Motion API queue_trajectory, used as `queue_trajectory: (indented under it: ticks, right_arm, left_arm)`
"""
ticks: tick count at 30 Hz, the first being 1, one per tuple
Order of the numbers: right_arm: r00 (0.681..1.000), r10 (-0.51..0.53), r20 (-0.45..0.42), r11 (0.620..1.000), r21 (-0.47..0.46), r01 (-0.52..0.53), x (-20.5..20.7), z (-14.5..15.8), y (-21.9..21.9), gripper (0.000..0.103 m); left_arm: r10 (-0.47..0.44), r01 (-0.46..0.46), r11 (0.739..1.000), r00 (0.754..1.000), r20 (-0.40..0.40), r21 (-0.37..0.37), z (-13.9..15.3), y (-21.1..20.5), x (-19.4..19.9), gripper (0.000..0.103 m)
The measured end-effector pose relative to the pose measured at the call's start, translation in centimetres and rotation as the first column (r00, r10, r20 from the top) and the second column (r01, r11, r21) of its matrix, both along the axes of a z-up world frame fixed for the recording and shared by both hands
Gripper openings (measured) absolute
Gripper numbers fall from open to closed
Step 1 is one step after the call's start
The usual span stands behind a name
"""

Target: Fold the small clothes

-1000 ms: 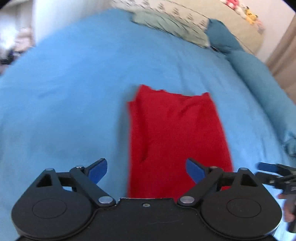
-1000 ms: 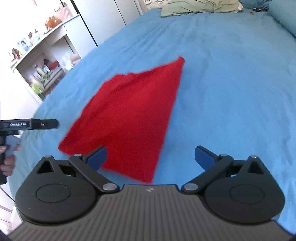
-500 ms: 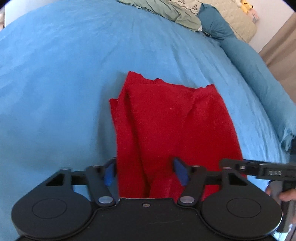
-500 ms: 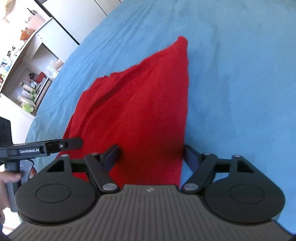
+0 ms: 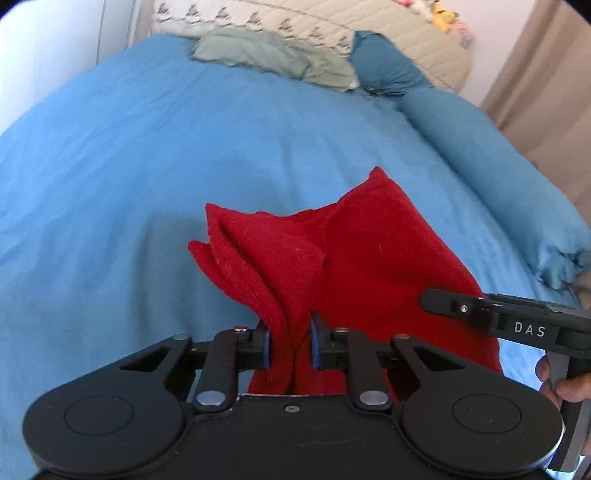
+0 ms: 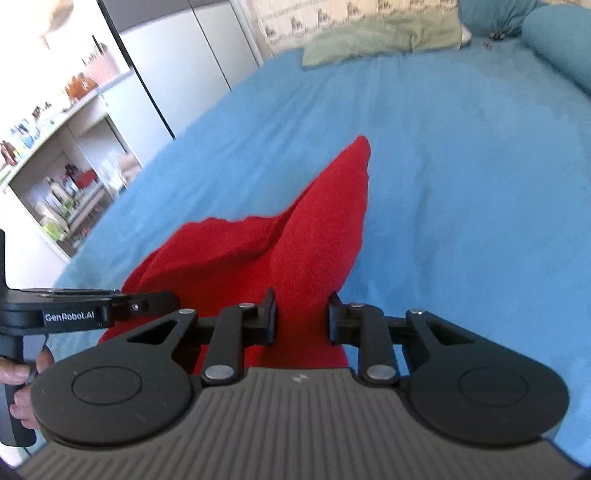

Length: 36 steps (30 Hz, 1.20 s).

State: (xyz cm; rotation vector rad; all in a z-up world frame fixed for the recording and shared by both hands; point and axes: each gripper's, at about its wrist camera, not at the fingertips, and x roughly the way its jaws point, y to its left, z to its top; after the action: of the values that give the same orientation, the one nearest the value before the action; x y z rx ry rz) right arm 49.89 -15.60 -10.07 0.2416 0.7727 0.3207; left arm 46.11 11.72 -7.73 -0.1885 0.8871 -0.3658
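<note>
The left gripper [image 5: 289,345] has its jaws drawn narrow on a bunched fold of the red cloth [image 5: 354,258], pinching its near edge. The right gripper [image 6: 302,319] likewise clamps the cloth [image 6: 295,251] between narrowed jaws, at the near corner on its own side. The cloth is lifted at this near edge and slopes away to the blue bedspread [image 5: 147,166], where its far corners rest, one standing in a point.

Shelves [image 6: 62,173] at the left of the right wrist view hold bottles and small items, too blurred to name. A grey-green pillow [image 5: 273,55] and a teal pillow [image 5: 384,66] lie at the bed's head, a cream quilt [image 5: 369,26] behind them, and a blue bolster [image 5: 498,166] runs along the right side.

Each gripper's body hides the cloth's nearest edge. The person's hands are cut off by the frame, only fingers [image 6: 22,373] showing on the left gripper's handle.
</note>
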Motion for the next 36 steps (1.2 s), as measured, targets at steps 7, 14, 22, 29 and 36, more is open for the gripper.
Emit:
queue_trajectory:
  ticks: [7, 14, 22, 29, 36]
  right_arm:
    - [0.999, -0.018, -0.033, 0.998, -0.052, 0.016, -9.6, 1.2, -6.0, 0.04]
    - [0.99, -0.084, -0.111, 0.996, -0.019, 0.082, -15.2, -5.4, -11.8, 0.048]
    - [0.989, -0.148, -0.001, 0.989, -0.007, 0.148, -17.7, -4.7, -14.5, 0.103]
    - [0.985, -0.173, -0.002, 0.984, -0.05, 0.173, -17.0, -6.9, -14.8, 0.103]
    - [0.979, -0.198, 0.041, 0.979, -0.033, 0.199, -17.8, -9.0, -14.7, 0.103]
  left_arm:
    - [-0.057, 0.057, 0.998, 0.998, -0.021, 0.0, 0.4, -5.8, -7.7, 0.022]
    - [0.016, -0.009, 0.997, 0.995, -0.1, 0.075, -6.0, -8.6, -12.1, 0.035]
    - [0.084, -0.096, 0.979, 0.994, 0.073, 0.181, -4.3, -7.7, -13.8, 0.092]
    - [0.093, -0.116, 0.969, 0.989, 0.113, 0.217, -7.1, -8.0, -13.8, 0.092]
    - [0.121, -0.16, 0.96, 0.977, 0.174, 0.231, -8.2, -7.8, -15.0, 0.093]
